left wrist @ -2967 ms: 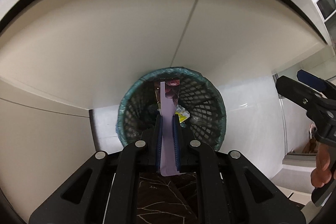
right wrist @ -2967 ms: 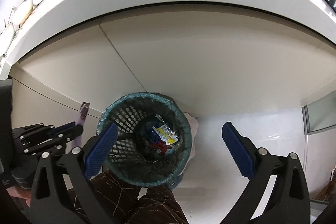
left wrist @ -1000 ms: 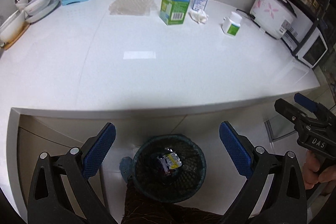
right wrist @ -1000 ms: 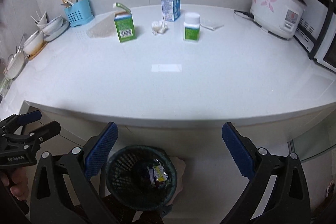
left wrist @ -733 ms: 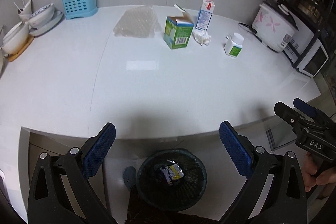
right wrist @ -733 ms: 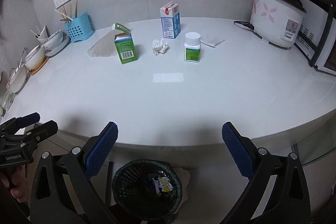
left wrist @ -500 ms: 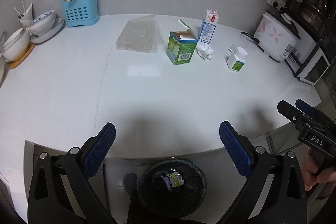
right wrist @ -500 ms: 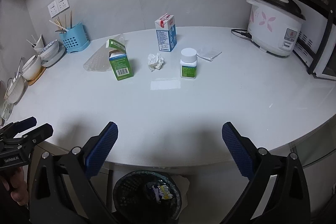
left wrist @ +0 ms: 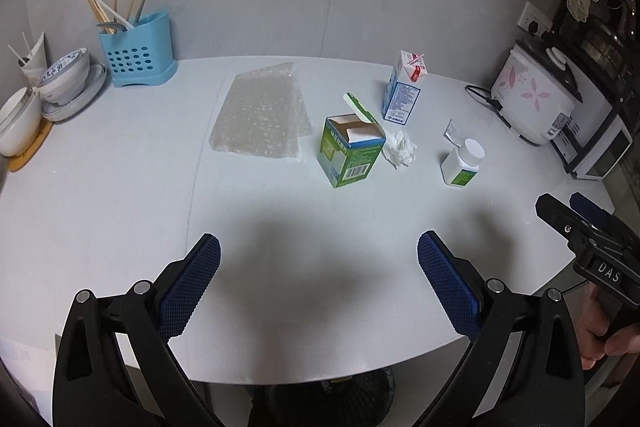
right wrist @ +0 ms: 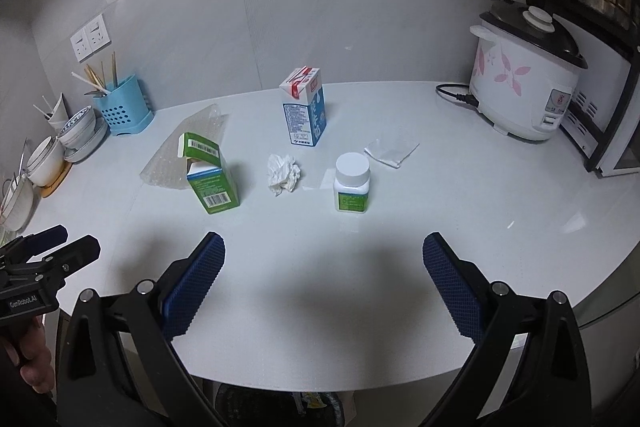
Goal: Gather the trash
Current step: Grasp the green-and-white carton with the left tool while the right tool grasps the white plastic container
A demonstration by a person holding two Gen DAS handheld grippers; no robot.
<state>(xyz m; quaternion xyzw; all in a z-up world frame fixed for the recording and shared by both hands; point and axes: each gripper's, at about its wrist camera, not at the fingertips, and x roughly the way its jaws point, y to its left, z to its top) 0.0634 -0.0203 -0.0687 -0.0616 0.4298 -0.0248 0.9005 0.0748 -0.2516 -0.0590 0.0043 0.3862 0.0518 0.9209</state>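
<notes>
Green carton, blue caddy, pink-floral cooker.

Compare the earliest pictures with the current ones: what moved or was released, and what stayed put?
The left gripper let go of the purple wrapper over the bin and opened. Both grippers then rose from the bin to above the counter; the right gripper stayed open. The green carton, milk carton, crumpled tissue and pill bottle have not shifted.
</notes>
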